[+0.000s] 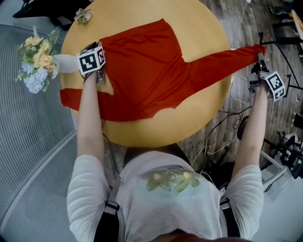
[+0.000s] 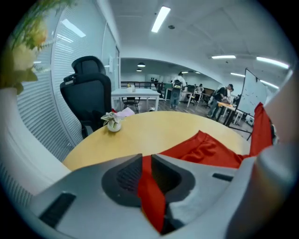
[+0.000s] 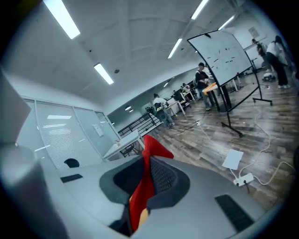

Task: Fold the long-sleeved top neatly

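On the surface (image 1: pixel 199 118): red top (image 1: pixel 142 71) spread, unfolded. Left tongs (image 2: pixel 145 172) pinch its side; right tongs (image 3: pixel 146 179) pinch the outstretched sleeve (image 1: pixel 222 61).

Round yellow wooden table (image 1: pixel 142 14) on grey wood-plank floor (image 3: pixel 280 116); black high-backed office chair (image 2: pixel 88 93) beside white slatted blinds (image 2: pixel 60 70); wheeled whiteboard (image 3: pixel 224 49); ceiling strip lights (image 2: pixel 160 18).

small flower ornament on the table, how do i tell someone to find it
Start at the round yellow table with the red top spread on it. At its far edge, beyond the top, sits the small ornament. Unlike the big yellow bouquet on the left, it is tiny, pale and alone.
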Action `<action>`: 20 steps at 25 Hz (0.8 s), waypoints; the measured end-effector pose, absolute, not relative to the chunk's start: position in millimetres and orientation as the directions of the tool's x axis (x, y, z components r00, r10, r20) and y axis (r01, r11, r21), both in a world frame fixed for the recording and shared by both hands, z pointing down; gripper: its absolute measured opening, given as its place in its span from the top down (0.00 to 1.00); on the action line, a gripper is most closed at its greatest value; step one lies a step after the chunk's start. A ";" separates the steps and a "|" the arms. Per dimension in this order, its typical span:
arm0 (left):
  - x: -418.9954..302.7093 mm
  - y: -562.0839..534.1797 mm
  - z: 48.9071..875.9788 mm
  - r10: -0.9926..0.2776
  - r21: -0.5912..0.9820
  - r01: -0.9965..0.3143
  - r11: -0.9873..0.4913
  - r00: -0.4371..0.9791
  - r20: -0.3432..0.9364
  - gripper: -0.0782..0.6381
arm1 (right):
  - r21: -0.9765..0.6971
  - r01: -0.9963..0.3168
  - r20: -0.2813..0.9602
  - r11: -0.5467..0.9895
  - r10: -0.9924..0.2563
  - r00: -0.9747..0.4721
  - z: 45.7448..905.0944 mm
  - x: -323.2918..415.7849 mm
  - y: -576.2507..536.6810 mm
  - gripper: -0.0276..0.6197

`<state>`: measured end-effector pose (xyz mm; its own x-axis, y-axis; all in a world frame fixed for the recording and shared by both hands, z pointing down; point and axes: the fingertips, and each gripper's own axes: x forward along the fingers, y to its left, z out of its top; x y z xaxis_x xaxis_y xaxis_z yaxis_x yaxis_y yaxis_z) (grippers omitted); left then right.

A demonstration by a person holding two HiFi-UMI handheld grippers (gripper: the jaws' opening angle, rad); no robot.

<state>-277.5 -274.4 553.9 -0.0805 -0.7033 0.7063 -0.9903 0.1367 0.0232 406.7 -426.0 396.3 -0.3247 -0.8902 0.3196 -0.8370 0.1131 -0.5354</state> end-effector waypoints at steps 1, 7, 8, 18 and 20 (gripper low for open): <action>-262.0 -267.8 549.3 -0.710 0.023 -0.995 0.102 -0.057 0.702 0.83 | -0.525 -0.847 0.340 0.085 -0.891 -0.301 402.2 424.6 -416.6 0.88; -157.3 -167.8 568.7 -0.647 0.064 -0.998 -0.030 0.068 0.760 0.80 | -0.558 -0.829 0.370 -0.035 -0.905 -0.210 438.7 486.1 -359.8 0.88; -138.2 -145.0 577.1 -0.620 0.101 -0.994 -0.037 0.103 0.778 0.79 | -0.574 -0.817 0.358 -0.048 -0.913 -0.198 440.8 492.4 -353.5 0.88; 212.0 -93.5 597.6 -0.407 0.134 -0.758 -0.638 0.480 0.777 0.68 | -0.570 -0.816 0.284 0.093 -0.910 -0.302 437.6 450.5 -328.8 0.88; 234.1 -98.0 623.6 -0.361 0.067 -0.737 -0.673 0.406 0.840 0.65 | -0.552 -0.821 0.267 0.147 -0.902 -0.341 429.6 435.7 -326.1 0.88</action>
